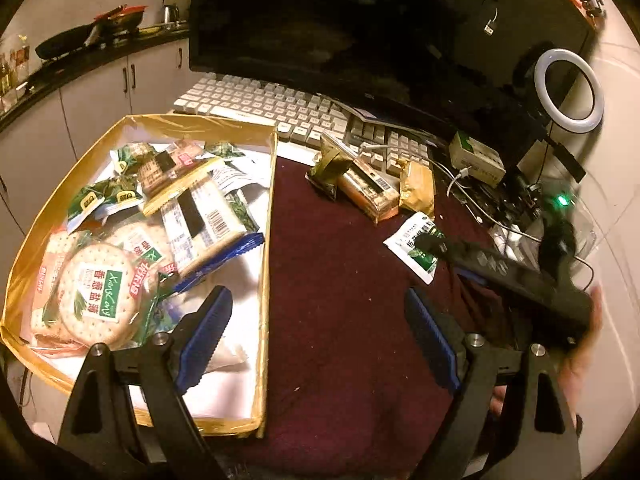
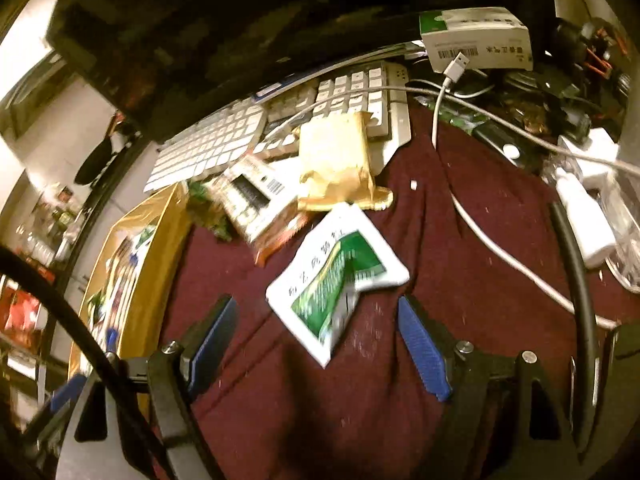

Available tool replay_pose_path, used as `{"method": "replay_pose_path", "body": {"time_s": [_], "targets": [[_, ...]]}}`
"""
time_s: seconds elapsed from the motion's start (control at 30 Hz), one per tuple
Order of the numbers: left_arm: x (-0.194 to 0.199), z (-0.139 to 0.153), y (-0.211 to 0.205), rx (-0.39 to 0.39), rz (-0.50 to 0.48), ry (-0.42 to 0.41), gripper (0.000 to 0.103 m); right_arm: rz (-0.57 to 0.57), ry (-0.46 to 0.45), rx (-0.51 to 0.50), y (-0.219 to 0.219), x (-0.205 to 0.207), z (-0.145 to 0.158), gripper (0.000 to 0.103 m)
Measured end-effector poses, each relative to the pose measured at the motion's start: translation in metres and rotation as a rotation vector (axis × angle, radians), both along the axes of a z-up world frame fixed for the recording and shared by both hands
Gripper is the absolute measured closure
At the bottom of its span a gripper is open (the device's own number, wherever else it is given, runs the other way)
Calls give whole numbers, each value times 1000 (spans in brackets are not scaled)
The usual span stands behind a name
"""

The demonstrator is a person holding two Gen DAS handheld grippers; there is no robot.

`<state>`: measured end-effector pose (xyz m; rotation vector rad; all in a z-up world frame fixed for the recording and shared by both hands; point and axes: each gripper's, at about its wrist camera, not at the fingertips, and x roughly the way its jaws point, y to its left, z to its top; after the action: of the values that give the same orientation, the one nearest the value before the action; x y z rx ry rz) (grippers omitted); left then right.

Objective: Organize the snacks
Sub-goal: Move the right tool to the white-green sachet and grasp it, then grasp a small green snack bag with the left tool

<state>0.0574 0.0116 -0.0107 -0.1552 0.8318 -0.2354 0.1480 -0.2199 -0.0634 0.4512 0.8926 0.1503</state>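
Observation:
A gold-rimmed box holds several snack packets, among them round cracker packs. On the maroon cloth lie a white-and-green sachet, a clear cracker pack, a gold packet and a green packet. My left gripper is open and empty over the box's right wall. My right gripper is open, its fingers on either side of the sachet, just above it. In the left wrist view the right gripper reaches the sachet from the right.
A white keyboard and a dark monitor stand behind the snacks. A white-green carton, cables, chargers and a ring light crowd the right side. The gold packet leans on the keyboard edge.

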Motion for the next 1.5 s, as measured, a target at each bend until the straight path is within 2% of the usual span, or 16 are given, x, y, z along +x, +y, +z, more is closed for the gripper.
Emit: {"method": "replay_pose_path", "body": {"time_s": [0.1, 0.13, 0.27, 0.3, 0.43, 0.6, 0.67, 0.83, 0.9, 0.97, 1.13, 1.2, 1.27, 1.3, 1.37, 1.5], "targets": [[-2, 3, 3, 19, -5, -22, 15, -40, 21, 4, 1, 12, 1, 30], [-3, 4, 4, 16, 5, -29, 15, -57, 23, -18, 3, 14, 1, 38], [-4, 4, 10, -32, -6, -12, 15, -89, 20, -142, 17, 14, 3, 46], [-4, 4, 10, -35, -10, -13, 15, -83, 15, -181, 21, 14, 3, 55], [-2, 8, 10, -24, -6, -27, 15, -41, -24, -201, 20, 7, 8, 72], [12, 11, 6, 9, 3, -24, 15, 47, -172, -158, 5, -25, 22, 74], [23, 13, 3, 17, -13, -10, 15, 55, -195, -138, -3, -29, 20, 74], [80, 20, -13, 19, -52, 97, 15, 40, -163, -48, -18, -21, 9, 74], [110, 20, -25, 46, -51, 152, 16, 33, -169, -67, -16, -23, 13, 74], [136, 19, -35, 54, -29, 196, 22, 40, -169, -84, -13, -24, 14, 74], [185, 15, -63, 141, 12, 225, 23, 50, -177, -105, -7, -24, 15, 74], [199, 5, -69, 203, 39, 254, 35, 48, -173, -91, -9, -24, 14, 74], [206, -9, -68, 203, 28, 318, 59, 52, -170, -82, -9, -24, 13, 74], [206, -16, -65, 192, 22, 346, 66, 54, -171, -84, -9, -24, 13, 74], [203, -19, -60, 178, 28, 346, 70, 58, -175, -95, -8, -24, 14, 74], [174, -5, -39, 115, 14, 278, 75, 68, -188, -103, -6, -26, 15, 74]]}}
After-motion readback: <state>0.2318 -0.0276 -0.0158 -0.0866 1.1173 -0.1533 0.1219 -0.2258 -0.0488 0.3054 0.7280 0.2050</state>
